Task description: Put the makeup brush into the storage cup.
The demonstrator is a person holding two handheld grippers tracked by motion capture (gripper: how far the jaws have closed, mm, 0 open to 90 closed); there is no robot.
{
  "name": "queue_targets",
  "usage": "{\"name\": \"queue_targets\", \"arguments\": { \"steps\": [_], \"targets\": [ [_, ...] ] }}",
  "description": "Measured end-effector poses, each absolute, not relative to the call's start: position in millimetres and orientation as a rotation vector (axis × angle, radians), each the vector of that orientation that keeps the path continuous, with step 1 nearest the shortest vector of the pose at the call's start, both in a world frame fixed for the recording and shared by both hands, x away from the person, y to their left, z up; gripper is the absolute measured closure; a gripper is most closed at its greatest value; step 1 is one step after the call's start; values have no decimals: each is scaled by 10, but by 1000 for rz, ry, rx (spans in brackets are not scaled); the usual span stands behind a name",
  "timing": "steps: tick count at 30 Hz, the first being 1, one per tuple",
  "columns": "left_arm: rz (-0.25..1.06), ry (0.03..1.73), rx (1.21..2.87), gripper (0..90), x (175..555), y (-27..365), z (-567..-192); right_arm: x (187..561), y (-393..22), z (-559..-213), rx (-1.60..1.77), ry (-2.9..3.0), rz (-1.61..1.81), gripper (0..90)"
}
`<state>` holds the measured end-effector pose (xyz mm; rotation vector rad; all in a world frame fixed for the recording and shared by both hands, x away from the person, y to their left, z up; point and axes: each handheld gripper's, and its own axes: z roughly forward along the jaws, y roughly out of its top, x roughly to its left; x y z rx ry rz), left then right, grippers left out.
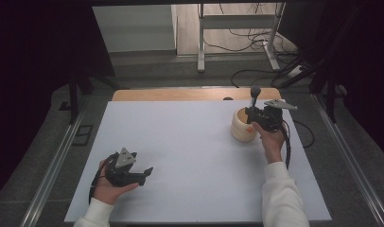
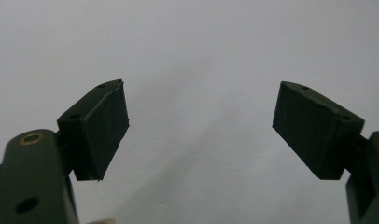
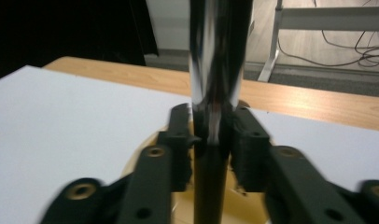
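Observation:
A pale wooden bowl (image 1: 241, 130) stands at the far right of the white tabletop (image 1: 195, 146). A shiny dark metal rod (image 1: 254, 98) with a rounded top rises upright out of it. My right gripper (image 1: 251, 113) reaches over the bowl from its right side. In the right gripper view my right gripper (image 3: 211, 140) has both pads against the rod (image 3: 218, 56), and the bowl's tan rim (image 3: 143, 156) lies below. At the front left my left gripper (image 1: 145, 173) rests in a hand, open and empty; the left gripper view has its jaws (image 2: 201, 126) wide apart over bare white surface.
A strip of wooden table edge (image 1: 180, 94) runs behind the white top. Beyond it are a white table frame (image 1: 202, 42) and loose cables (image 1: 256, 45) on the floor. Metal rails (image 1: 53, 165) flank the table. A cable (image 1: 288, 151) trails from the right gripper.

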<state>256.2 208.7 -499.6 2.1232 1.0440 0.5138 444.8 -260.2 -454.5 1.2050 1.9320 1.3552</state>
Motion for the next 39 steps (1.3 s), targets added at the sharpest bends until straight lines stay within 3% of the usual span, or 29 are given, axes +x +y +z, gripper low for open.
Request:
{"name": "queue_targets", "arguments": {
  "steps": [3, 14, 22, 39],
  "targets": [
    [515, 1047, 2117, 185, 2559, 2091, -4994, 4437, -2619, -4514, 1218, 1895, 1421, 497],
    [524, 1041, 2123, 187, 2553, 2096, -4982, 4411, -2606, -4447, 1200, 1886, 1449, 256],
    [520, 1052, 2118, 186, 2553, 2112, -4996, 4333, -2577, -4346, 1172, 1908, 1441, 200],
    [514, 1057, 2111, 185, 2554, 2118, -4999, 4017, -2564, -4230, 1069, 2035, 1381, 184]
  ]
}}
